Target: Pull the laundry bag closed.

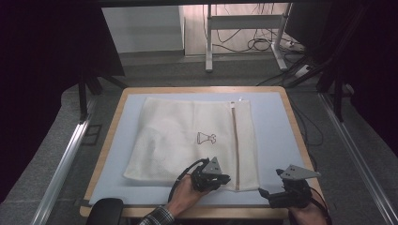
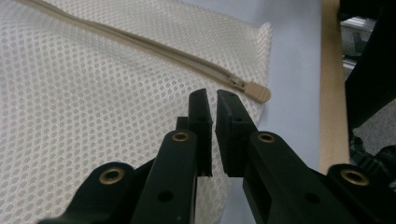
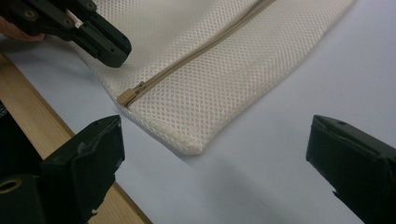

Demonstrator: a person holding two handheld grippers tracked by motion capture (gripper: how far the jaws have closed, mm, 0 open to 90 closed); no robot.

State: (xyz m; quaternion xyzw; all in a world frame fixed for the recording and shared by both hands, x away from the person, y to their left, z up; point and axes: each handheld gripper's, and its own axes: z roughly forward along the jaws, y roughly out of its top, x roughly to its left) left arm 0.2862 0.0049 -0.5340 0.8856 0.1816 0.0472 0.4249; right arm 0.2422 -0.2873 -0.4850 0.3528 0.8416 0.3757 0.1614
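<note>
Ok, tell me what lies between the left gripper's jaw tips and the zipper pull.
Only bare white mesh of the laundry bag lies between the left gripper and the zipper pull, as the left gripper view shows.

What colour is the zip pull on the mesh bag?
Beige, matching the zip; the zip pull shows best in the left gripper view.

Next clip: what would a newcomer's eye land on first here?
A big cream mesh laundry bag lies flat on the pale blue mat, its zipper running along its right side. The left gripper hovers over the bag's near edge, jaws nearly shut with nothing between them, just short of the zipper pull. The right gripper waits wide open beside the bag's near right corner.
</note>
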